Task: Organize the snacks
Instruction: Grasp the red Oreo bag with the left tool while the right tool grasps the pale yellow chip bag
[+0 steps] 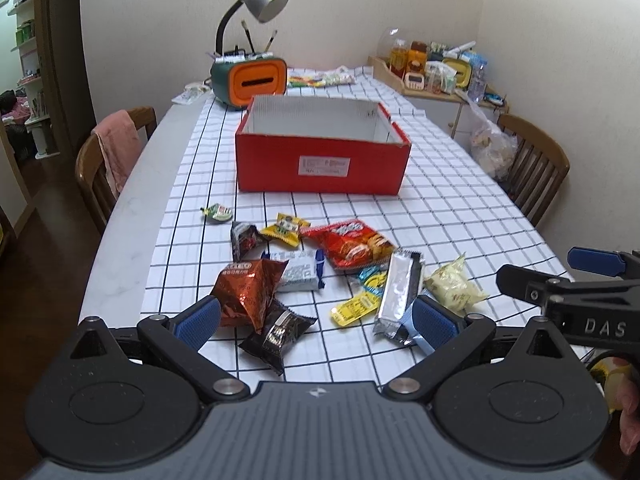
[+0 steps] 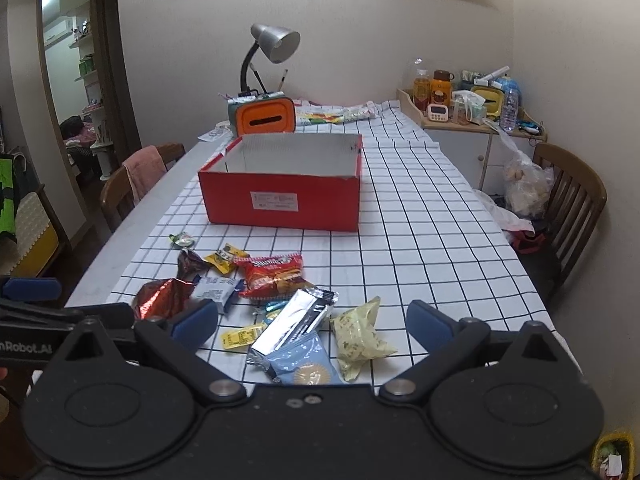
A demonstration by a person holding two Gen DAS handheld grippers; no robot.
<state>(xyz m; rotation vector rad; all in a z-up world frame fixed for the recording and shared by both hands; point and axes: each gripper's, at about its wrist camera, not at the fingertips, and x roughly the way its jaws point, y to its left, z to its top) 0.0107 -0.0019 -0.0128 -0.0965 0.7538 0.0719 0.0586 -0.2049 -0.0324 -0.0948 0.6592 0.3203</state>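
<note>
Snack packets (image 1: 320,276) lie scattered on the checked white tablecloth (image 1: 440,216) before the open red cardboard box (image 1: 322,164), the left gripper (image 1: 316,318) spread wide above them, holding nothing. Right gripper (image 2: 312,326) hovers likewise released over the silver foil bar (image 2: 290,326) and pale yellow packet (image 2: 358,336).

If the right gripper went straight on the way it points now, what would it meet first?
Probably the silver wrapper, which lies between the open fingers of the right gripper, over a light blue packet. Further along stands the red box. Depth is uncertain.
</note>
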